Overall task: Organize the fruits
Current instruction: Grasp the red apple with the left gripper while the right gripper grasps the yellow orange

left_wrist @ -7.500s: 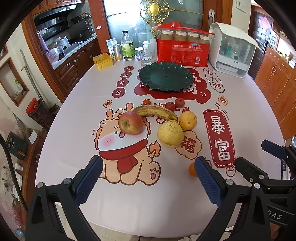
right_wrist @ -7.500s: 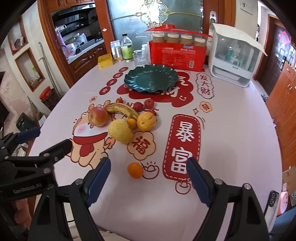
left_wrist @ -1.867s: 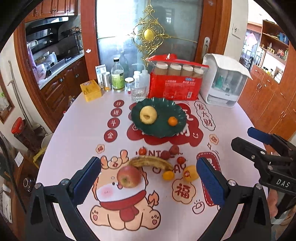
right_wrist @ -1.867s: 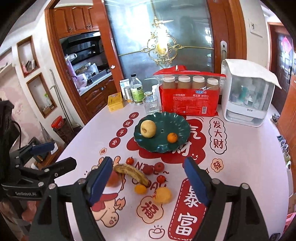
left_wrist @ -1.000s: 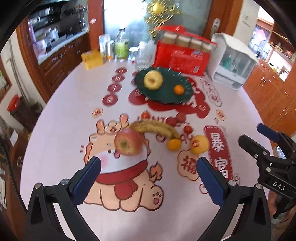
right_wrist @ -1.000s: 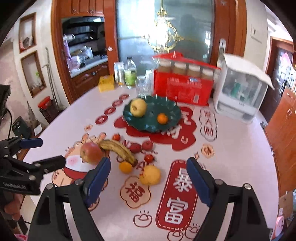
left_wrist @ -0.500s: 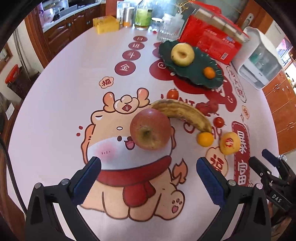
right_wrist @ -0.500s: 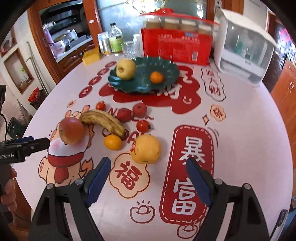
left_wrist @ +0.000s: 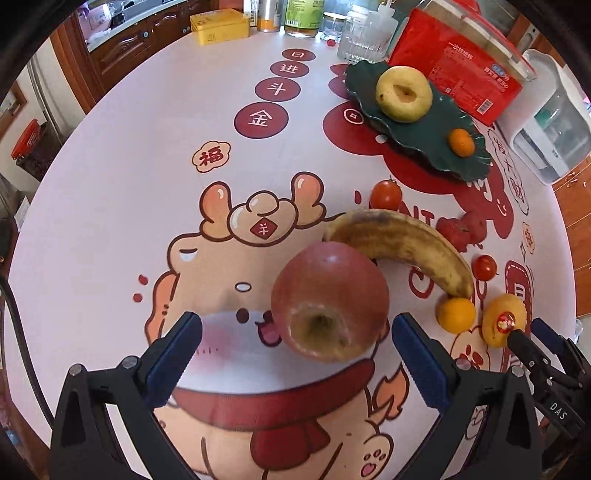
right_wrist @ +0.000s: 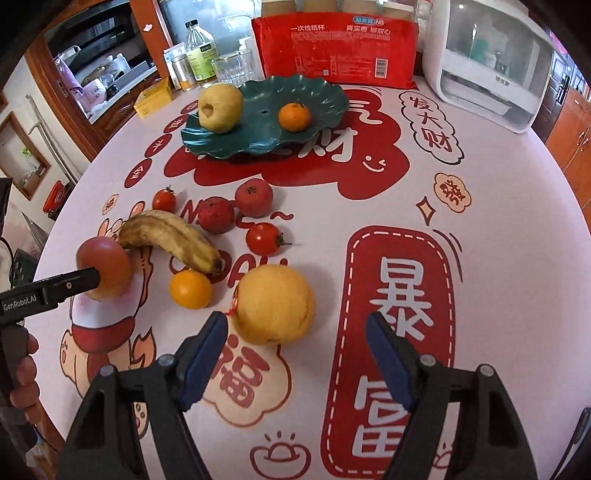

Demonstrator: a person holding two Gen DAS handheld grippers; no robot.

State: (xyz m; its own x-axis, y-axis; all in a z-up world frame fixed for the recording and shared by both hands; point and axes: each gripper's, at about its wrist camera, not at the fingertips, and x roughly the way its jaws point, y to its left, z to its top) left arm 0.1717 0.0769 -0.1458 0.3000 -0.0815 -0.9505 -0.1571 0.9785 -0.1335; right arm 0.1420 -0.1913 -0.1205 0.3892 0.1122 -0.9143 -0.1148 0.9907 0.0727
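Observation:
A red apple (left_wrist: pixel 330 301) lies on the table just ahead of my open left gripper (left_wrist: pixel 295 354), between its fingers' line; it also shows in the right wrist view (right_wrist: pixel 105 271). A spotted banana (left_wrist: pixel 402 245) touches it. My open right gripper (right_wrist: pixel 295 354) hovers just short of a yellow orange (right_wrist: pixel 275 304). A small orange (right_wrist: pixel 190 289), tomatoes (right_wrist: pixel 264 239) and small red fruits (right_wrist: pixel 253 197) lie beside them. The green plate (right_wrist: pixel 317 96) holds a yellow pear (right_wrist: pixel 220 107) and a small orange (right_wrist: pixel 293 117).
A red box of paper cups (right_wrist: pixel 336 46), a white appliance (right_wrist: pixel 491 70), a glass (right_wrist: pixel 232 68), bottles (right_wrist: pixel 199 51) and a yellow tin (left_wrist: pixel 219 26) stand along the table's far edge.
Both grippers have dropped and moved forward: the left has closed in on the apple, the right on the yellow orange. Since 7.5 s ago the pear and one small orange went onto the plate.

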